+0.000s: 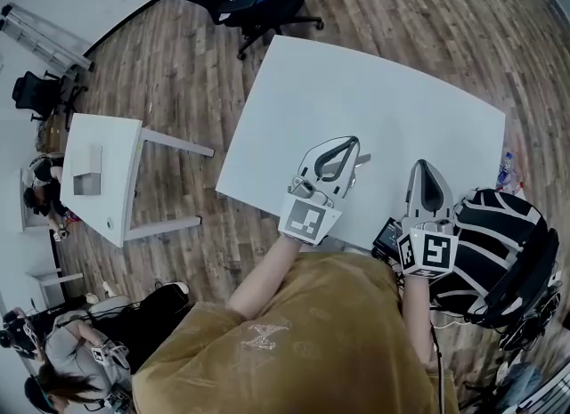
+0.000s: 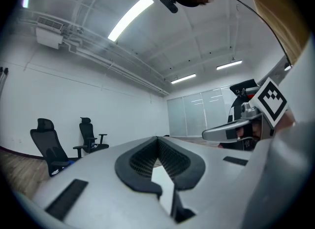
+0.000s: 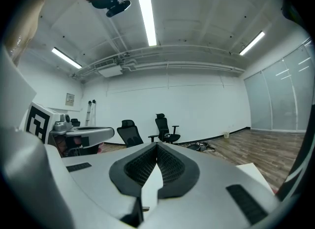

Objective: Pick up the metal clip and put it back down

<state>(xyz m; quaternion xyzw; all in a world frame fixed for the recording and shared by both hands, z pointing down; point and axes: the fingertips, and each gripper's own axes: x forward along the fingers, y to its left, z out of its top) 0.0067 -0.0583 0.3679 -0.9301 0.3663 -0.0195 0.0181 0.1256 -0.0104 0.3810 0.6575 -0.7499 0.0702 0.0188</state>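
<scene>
Metal clip (image 1: pixel 363 159), likely the small grey piece on the desk (image 1: pixel 374 92) beside the left hand-held gripper (image 1: pixel 353 145): light, stiff, slick, best pinched across its body; that and the right hand-held gripper (image 1: pixel 422 165) closed, empty.

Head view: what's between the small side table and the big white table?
Only wooden floor, crossed by the small side table's own white legs, before the big white table begins; the head view shows it.
</scene>
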